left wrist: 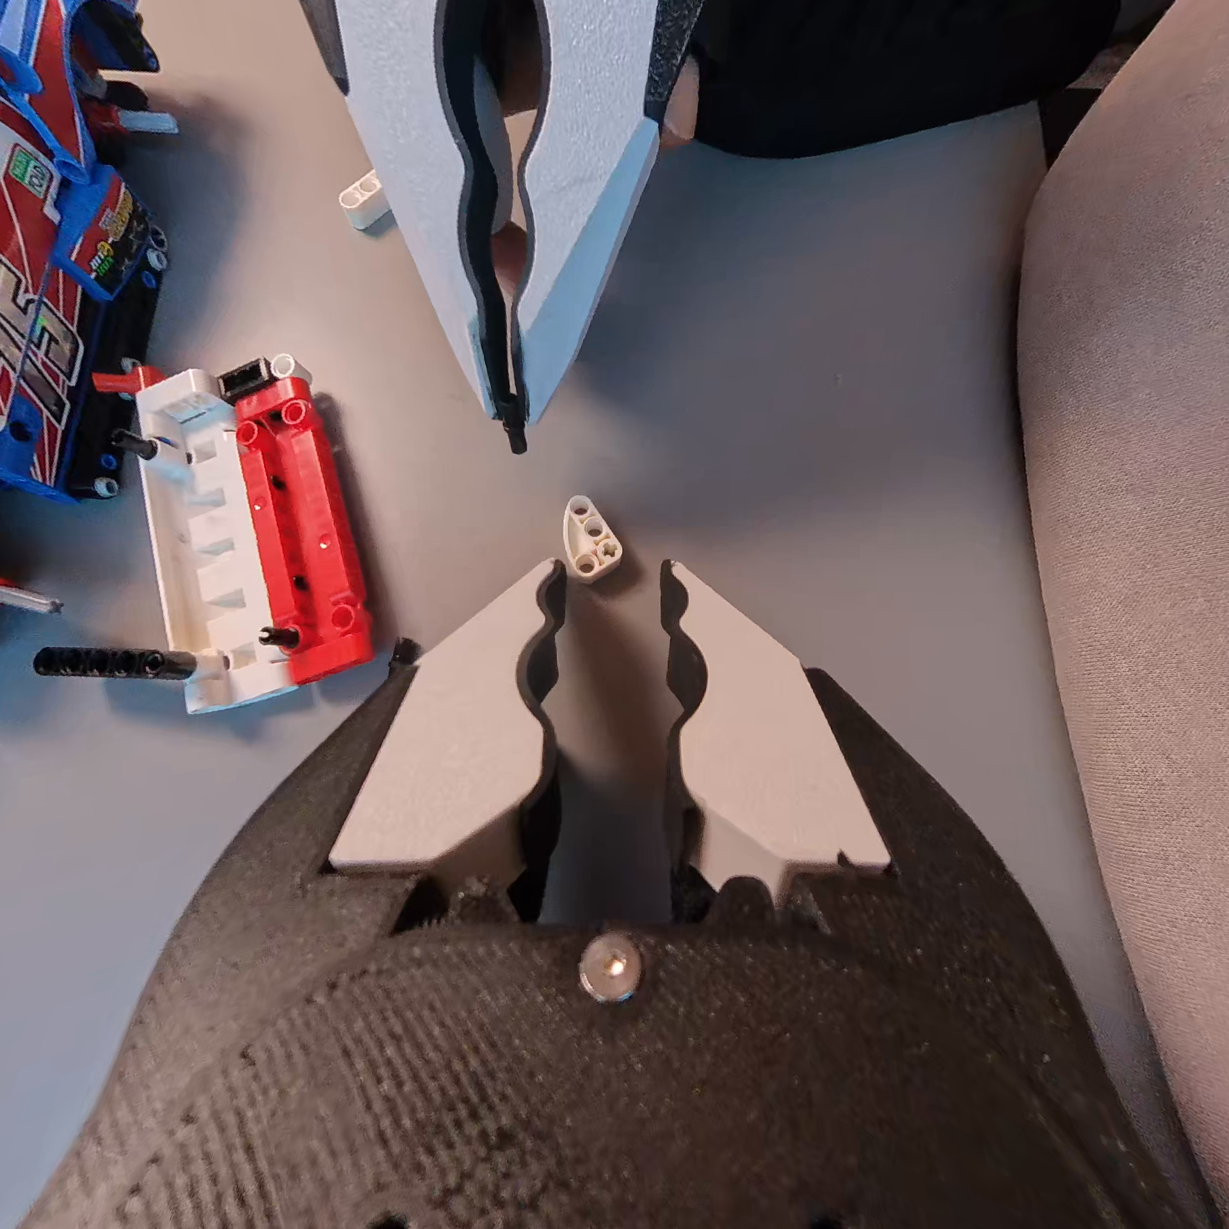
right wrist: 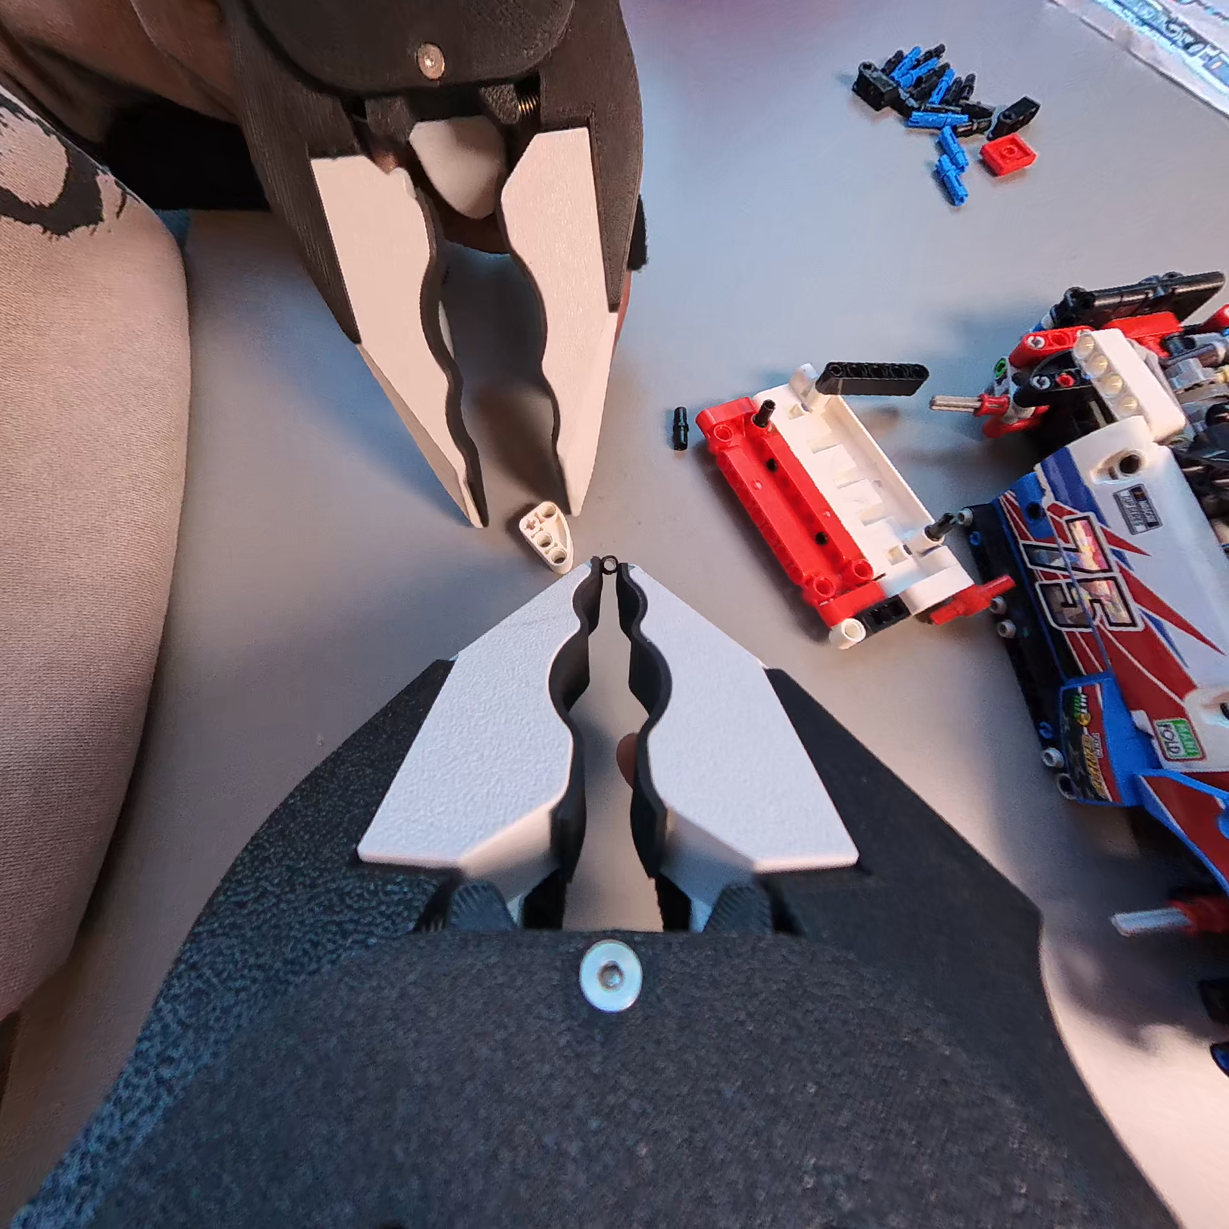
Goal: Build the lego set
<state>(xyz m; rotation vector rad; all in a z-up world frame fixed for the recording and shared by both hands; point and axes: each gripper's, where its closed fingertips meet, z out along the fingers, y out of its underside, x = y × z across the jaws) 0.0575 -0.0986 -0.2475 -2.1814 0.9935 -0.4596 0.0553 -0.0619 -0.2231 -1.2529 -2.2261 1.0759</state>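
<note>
A small white curved piece with holes lies on the grey table just ahead of my left gripper, which is open and empty. It also shows in the right wrist view, between the two grippers. My right gripper is shut on a small black pin; in the left wrist view the right gripper points at the white piece with the black pin sticking out of its tips. A red and white sub-assembly lies to the left, also seen in the right wrist view.
A red, white and blue car model stands at the right. Loose blue and black pins and a red plate lie at the back. A loose black pin lies by the sub-assembly. A person's sleeve borders the table. There is about 5 centimeters between the tips of the two grippers.
</note>
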